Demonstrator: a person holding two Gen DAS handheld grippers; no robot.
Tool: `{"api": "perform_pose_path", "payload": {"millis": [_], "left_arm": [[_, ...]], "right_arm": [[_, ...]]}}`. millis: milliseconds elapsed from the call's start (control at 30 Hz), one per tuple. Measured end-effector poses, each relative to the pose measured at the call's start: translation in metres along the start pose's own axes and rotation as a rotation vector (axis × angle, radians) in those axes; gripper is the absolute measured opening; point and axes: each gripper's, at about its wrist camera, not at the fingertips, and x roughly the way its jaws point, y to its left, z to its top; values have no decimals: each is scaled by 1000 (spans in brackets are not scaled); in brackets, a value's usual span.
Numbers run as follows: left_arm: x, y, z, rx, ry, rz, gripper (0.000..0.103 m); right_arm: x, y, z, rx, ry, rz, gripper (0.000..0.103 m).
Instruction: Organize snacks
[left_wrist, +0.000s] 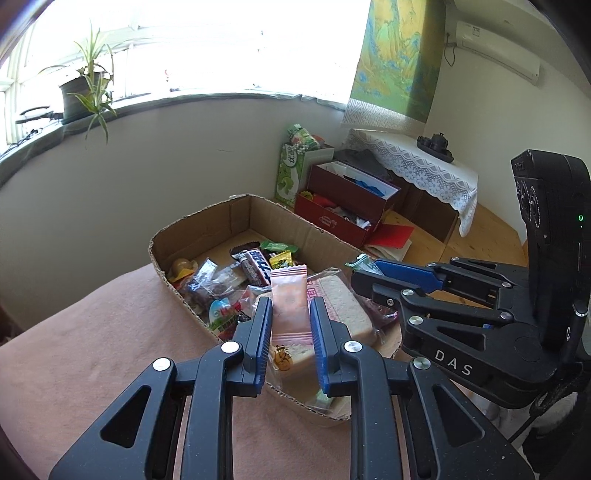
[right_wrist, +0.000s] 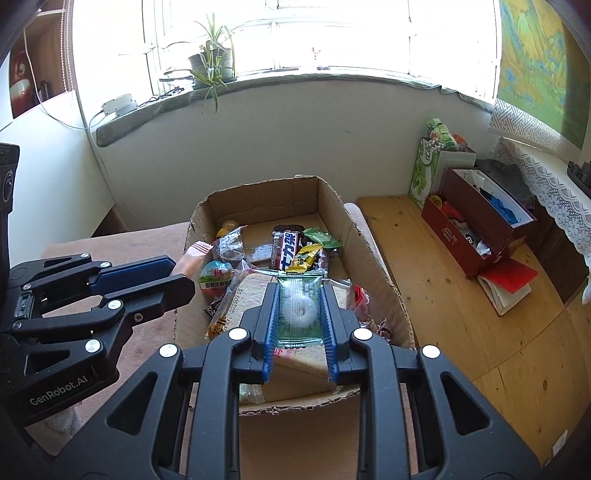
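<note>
Over the cardboard box (right_wrist: 343, 221) | left gripper (left_wrist: 290, 314) clamped on pink wafer packet (left_wrist: 290, 299) | right gripper (right_wrist: 297, 310) clamped on clear ring-candy sachet (right_wrist: 298, 310) | both light, crinkly, slippery film; candy likely brittle | pinch mid-body, gently.

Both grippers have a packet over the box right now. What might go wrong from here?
1. The left gripper pinches the pink wafer packet by its side edges only; it may slip or twist out.
2. The right gripper is shut on the clear ring-candy packet; squeezing could crack the ring.
3. Both grippers hang close together over the cardboard box, which is already piled with snacks, so they may collide, or dropped packets may slide off.
</note>
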Motion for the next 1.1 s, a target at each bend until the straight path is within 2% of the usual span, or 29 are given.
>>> {"api": "perform_pose_path", "payload": {"millis": [167,300,400,600,667,700,733,867,933,1100], "left_arm": [[0,-8,1,13,-3,8,20],[-2,-12,0,17,-4,8,27],[-4,-12,0,16,-5,12,27],[-14,-12,-2,15,-16,26,27],[-19,-12,-4,14,-24,34,29],[-22,-12,-5,13,-27,37,34],[-25,-13,-6,13,-32,41,37],[-38,-15,-11,18,-49,58,43],[-45,-15,-14,14,-61,69,53],[-60,-12,-21,-14,-84,102,67]], "right_arm": [[1,-9,0,15,4,5,24],[0,-12,0,25,4,4,26],[-2,-14,0,33,1,4,32],[-13,-15,-2,43,-17,-2,34],[-18,-14,-3,44,-26,-3,43],[-21,-13,-5,44,-33,-6,52],[-24,-11,-6,42,-40,-9,56],[-36,-3,-11,28,-57,-21,57],[-43,1,-14,24,-73,-28,64],[-61,12,-20,10,-99,-46,65]]}}
